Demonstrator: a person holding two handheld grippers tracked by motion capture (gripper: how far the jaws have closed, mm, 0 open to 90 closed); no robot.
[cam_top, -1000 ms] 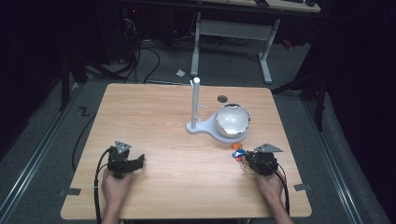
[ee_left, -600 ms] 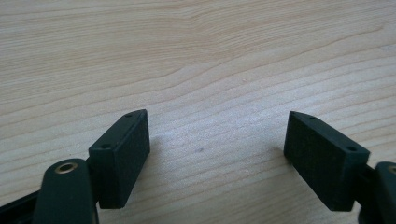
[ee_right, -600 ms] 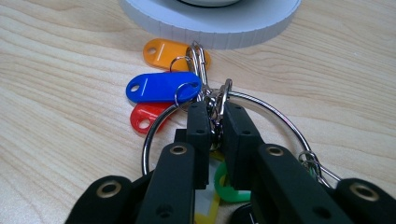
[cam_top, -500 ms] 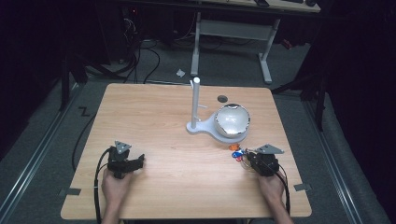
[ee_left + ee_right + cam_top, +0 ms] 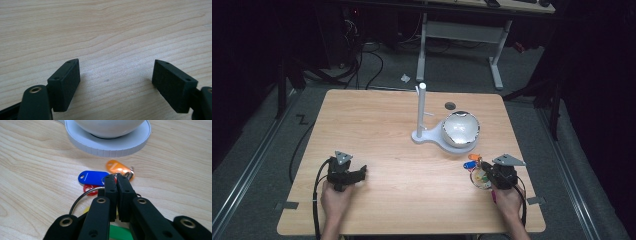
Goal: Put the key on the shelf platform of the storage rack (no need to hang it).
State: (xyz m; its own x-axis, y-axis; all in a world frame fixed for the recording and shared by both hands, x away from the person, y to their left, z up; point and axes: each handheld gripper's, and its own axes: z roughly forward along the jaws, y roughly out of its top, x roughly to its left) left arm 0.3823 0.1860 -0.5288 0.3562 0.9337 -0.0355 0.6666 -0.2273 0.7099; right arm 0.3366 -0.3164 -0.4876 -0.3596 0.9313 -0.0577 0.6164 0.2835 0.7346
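Note:
A bunch of key tags on a metal ring (image 5: 82,195) lies on the wooden table in front of the white stand. A blue tag (image 5: 93,177) and an orange tag (image 5: 117,167) fan out from it, and the bunch (image 5: 473,167) lies at the table's right. My right gripper (image 5: 116,178) has just been closing, and its jaws now press together on the ring where the tags join. In the high view it (image 5: 484,170) points left at the bunch. My left gripper (image 5: 116,77) rests open over bare wood, at the table's front left (image 5: 361,173).
A white stand with an upright post (image 5: 422,107) and a round base plate (image 5: 107,145) carries a shiny white bowl (image 5: 460,129) just behind the keys. A dark round hole (image 5: 450,105) marks the tabletop behind it. Cables and desk legs lie on the floor beyond.
The right gripper's jaws have drawn together over the key bunch, with the hand shifting only slightly. The left hand and gripper have stayed where they were.

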